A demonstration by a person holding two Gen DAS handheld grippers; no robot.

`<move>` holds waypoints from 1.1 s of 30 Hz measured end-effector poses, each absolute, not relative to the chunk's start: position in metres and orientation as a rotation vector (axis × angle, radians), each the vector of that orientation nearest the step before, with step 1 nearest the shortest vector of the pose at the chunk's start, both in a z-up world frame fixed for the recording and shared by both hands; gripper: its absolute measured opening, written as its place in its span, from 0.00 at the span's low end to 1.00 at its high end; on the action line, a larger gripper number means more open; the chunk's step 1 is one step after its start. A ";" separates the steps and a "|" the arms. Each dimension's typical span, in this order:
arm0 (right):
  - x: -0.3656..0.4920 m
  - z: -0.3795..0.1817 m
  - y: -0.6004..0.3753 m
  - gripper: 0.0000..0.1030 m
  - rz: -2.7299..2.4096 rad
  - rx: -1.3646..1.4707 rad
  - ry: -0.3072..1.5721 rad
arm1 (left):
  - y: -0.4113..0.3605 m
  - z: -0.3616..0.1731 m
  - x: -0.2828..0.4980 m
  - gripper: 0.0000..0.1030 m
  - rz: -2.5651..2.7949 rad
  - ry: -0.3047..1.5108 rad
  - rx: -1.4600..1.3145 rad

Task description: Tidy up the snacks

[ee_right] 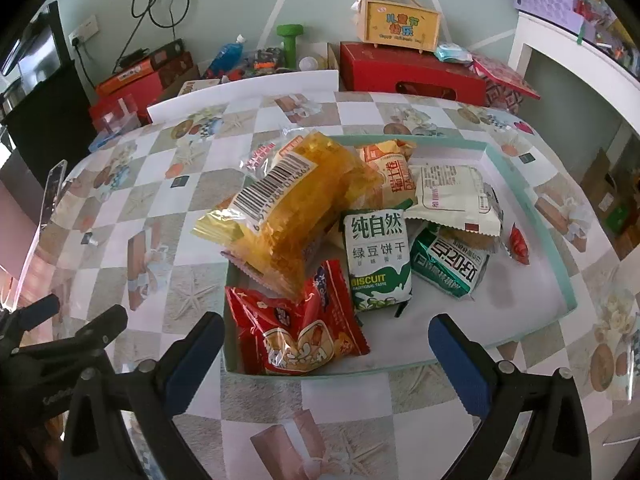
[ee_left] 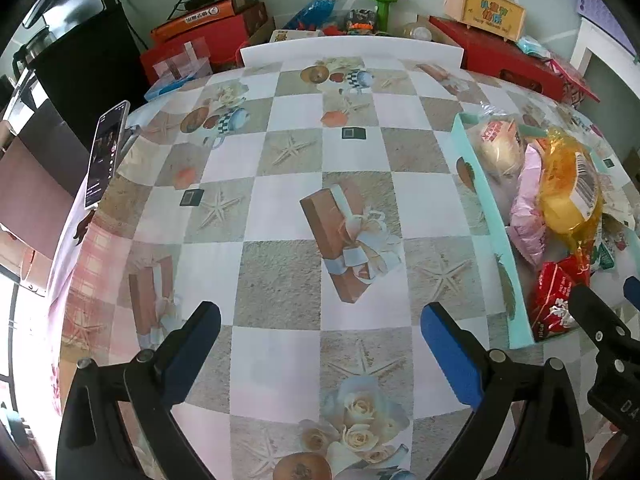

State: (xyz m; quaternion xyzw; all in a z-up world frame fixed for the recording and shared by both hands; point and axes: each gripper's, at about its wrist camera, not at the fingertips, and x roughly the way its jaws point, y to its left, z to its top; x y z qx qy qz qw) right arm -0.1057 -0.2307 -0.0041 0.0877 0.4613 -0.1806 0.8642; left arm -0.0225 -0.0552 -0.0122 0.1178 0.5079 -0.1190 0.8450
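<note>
A shallow mint-green tray (ee_right: pixel 532 204) on the checked tablecloth holds several snack packets: a yellow bag with a barcode (ee_right: pixel 296 216), a red packet (ee_right: pixel 296 332), a green-and-white biscuit packet (ee_right: pixel 378 258), a green packet (ee_right: pixel 448 264) and a cream packet (ee_right: pixel 456 196). My right gripper (ee_right: pixel 326 344) is open and empty, just in front of the tray's near edge. My left gripper (ee_left: pixel 320 336) is open and empty over bare tablecloth, left of the tray (ee_left: pixel 486 200). The yellow bag (ee_left: pixel 568 188) and red packet (ee_left: pixel 556 300) also show in the left wrist view.
A phone on a stand (ee_left: pixel 105 152) is at the table's left edge. Behind the table are a white board (ee_left: pixel 352 50), red boxes (ee_right: pixel 412 72), a green dumbbell (ee_right: pixel 290 44) and a yellow gift case (ee_right: pixel 400 24). A white shelf (ee_right: pixel 580 64) is at the right.
</note>
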 end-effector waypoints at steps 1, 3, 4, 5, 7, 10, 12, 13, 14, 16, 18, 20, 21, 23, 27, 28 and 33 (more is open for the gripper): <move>-0.106 -0.005 -0.230 1.00 -0.376 0.182 0.967 | -0.055 -0.013 -0.022 0.97 -0.248 1.078 0.250; -0.105 -0.005 -0.230 1.00 -0.372 0.180 0.967 | -0.055 -0.015 -0.021 0.97 -0.246 1.086 0.246; -0.106 -0.005 -0.230 1.00 -0.371 0.179 0.967 | -0.054 -0.015 -0.021 0.97 -0.245 1.087 0.243; -0.106 -0.005 -0.230 1.00 -0.370 0.179 0.965 | -0.054 -0.015 -0.020 0.97 -0.243 1.088 0.243; -0.106 -0.005 -0.230 1.00 -0.370 0.178 0.964 | -0.054 -0.015 -0.020 0.97 -0.236 1.086 0.243; -0.106 -0.005 -0.230 1.00 -0.368 0.178 0.965 | -0.053 -0.015 -0.018 0.97 -0.227 1.087 0.241; -0.106 -0.006 -0.230 1.00 -0.367 0.179 0.965 | -0.053 -0.014 -0.018 0.97 -0.224 1.084 0.238; -0.107 -0.006 -0.231 1.00 -0.367 0.179 0.965 | -0.053 -0.014 -0.018 0.97 -0.222 1.083 0.238; -0.107 -0.005 -0.231 1.00 -0.366 0.181 0.963 | -0.053 -0.014 -0.018 0.97 -0.220 1.082 0.237; -0.107 -0.006 -0.231 1.00 -0.366 0.182 0.962 | -0.053 -0.014 -0.018 0.97 -0.214 1.080 0.236; -0.107 -0.006 -0.232 1.00 -0.367 0.182 0.962 | -0.053 -0.014 -0.018 0.97 -0.211 1.080 0.235; -0.107 -0.007 -0.233 1.00 -0.367 0.186 0.965 | -0.053 -0.014 -0.018 0.97 -0.210 1.080 0.235; -0.107 -0.007 -0.233 1.00 -0.368 0.188 0.966 | -0.053 -0.014 -0.018 0.97 -0.209 1.080 0.235; -0.107 -0.007 -0.234 1.00 -0.370 0.189 0.968 | -0.053 -0.014 -0.018 0.97 -0.209 1.079 0.238; -0.108 -0.007 -0.236 1.00 -0.374 0.193 0.967 | -0.053 -0.015 -0.019 0.97 -0.209 1.082 0.241; -0.108 -0.007 -0.236 1.00 -0.375 0.194 0.967 | -0.053 -0.016 -0.019 0.97 -0.210 1.083 0.242; -0.108 -0.008 -0.237 1.00 -0.378 0.197 0.968 | -0.054 -0.017 -0.019 0.97 -0.209 1.088 0.248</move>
